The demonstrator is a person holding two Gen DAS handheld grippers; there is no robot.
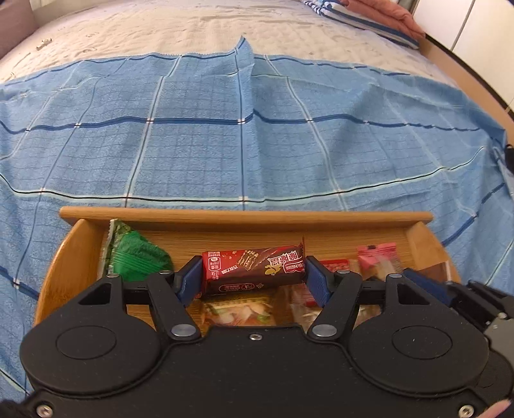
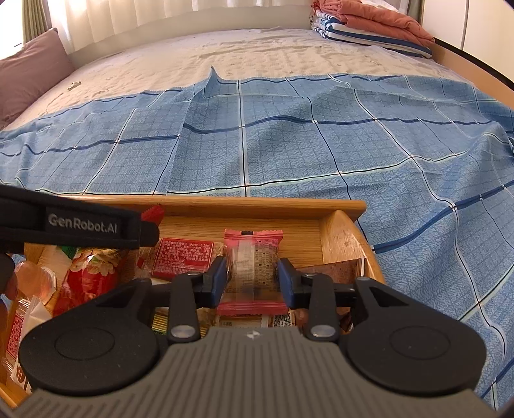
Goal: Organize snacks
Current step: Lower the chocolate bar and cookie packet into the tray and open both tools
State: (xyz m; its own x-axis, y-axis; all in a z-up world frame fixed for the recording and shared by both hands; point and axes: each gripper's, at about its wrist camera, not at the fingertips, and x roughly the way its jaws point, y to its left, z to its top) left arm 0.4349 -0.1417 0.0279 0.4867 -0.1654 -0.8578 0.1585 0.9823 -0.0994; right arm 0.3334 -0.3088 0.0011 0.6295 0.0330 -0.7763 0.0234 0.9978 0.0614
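A wooden tray (image 1: 244, 216) holding several snack packets sits on a blue checked cloth on a bed. My left gripper (image 1: 253, 276) is shut on a red and brown chocolate wafer bar (image 1: 253, 268), held crosswise above the tray. A green packet (image 1: 135, 254) leans in the tray's left corner. In the right wrist view my right gripper (image 2: 252, 279) is shut on a pink wrapped snack (image 2: 252, 267) over the right part of the tray (image 2: 263, 205). The left gripper's black body (image 2: 80, 225) crosses the left of that view.
The blue checked cloth (image 1: 257, 144) spreads beyond the tray over a beige bedspread (image 2: 257, 54). Folded blankets (image 2: 369, 29) lie at the far right, a mauve pillow (image 2: 29, 70) at the far left. The wooden bed frame (image 1: 465, 74) runs along the right.
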